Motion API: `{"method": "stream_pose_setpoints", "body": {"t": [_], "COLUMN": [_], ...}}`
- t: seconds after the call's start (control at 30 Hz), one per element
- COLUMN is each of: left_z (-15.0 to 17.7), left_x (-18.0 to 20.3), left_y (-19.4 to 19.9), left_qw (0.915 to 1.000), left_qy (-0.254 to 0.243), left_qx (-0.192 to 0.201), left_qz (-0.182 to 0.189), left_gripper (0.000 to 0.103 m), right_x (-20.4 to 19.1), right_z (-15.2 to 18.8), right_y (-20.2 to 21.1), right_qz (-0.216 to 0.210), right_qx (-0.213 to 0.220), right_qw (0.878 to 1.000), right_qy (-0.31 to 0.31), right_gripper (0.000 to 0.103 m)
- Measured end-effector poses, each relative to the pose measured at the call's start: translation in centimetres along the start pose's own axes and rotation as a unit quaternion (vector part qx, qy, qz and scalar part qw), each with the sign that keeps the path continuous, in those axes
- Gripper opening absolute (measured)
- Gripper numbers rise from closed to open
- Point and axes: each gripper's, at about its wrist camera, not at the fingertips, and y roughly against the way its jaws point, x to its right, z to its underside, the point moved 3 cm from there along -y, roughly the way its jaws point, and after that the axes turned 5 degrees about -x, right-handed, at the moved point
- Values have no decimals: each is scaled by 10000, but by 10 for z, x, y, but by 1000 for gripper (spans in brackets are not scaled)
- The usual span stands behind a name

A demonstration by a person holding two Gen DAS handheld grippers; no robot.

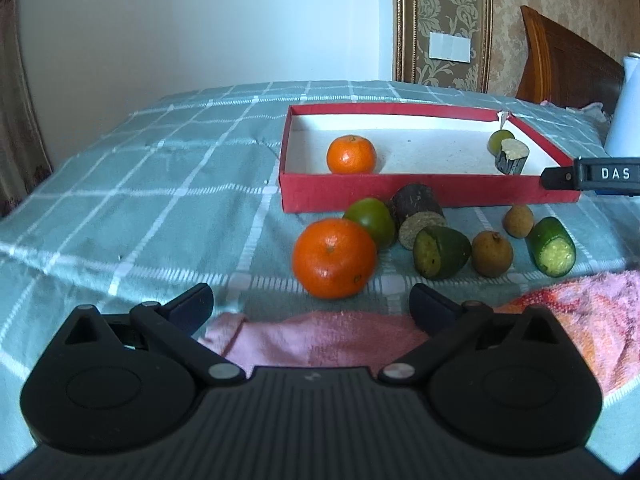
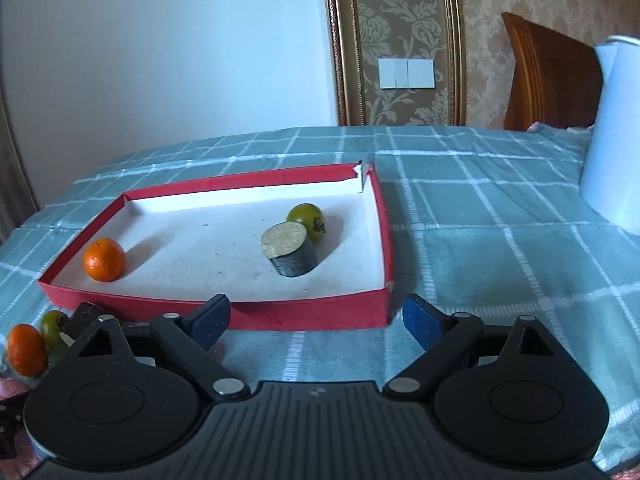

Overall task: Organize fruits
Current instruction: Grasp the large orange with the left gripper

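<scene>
red box (image 2: 312, 316) | orange tangerine (image 1: 334, 258) | teal-and-white checked bedspread (image 1: 160, 184) | pink towel (image 1: 320, 344)

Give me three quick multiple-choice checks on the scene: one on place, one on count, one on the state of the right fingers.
1. Where in the red box is the orange?
A. near its left wall
B. against its right wall
C. dead centre

2. How many pieces lie inside the box?
A. one
B. three
C. five

3. The right gripper is:
A. clamped on a fruit
B. shut on nothing
C. open and empty

Answers:
1 A, it sits by the left wall, far from the dark cut cylinder.
2 B, orange, cylinder and green fruit.
3 C, the fingers stand apart with only cloth between them.
</scene>
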Motion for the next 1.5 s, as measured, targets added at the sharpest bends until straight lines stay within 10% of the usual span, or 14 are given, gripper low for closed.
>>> {"method": "stream_pose_setpoints", "body": {"t": [0.53, 0.77, 1.5], "left_z": [-15, -15, -30], "left_x": [0, 4, 13], "left_y": [-14, -15, 8], "left_qw": [9995, 9985, 9972], "left_qy": [-241, -319, -471], "left_qx": [175, 160, 473], "left_qz": [79, 414, 350], "left_gripper": [82, 42, 42], "right_x": [-11, -11, -12], "right_z": [9, 10, 11], "right_y": [-9, -11, -12], "right_qz": [227, 262, 335], "right_qx": [-211, -248, -258], "right_qw": [9987, 9984, 9980], "right_qy": [393, 432, 476], "right_gripper": [94, 94, 94]}}
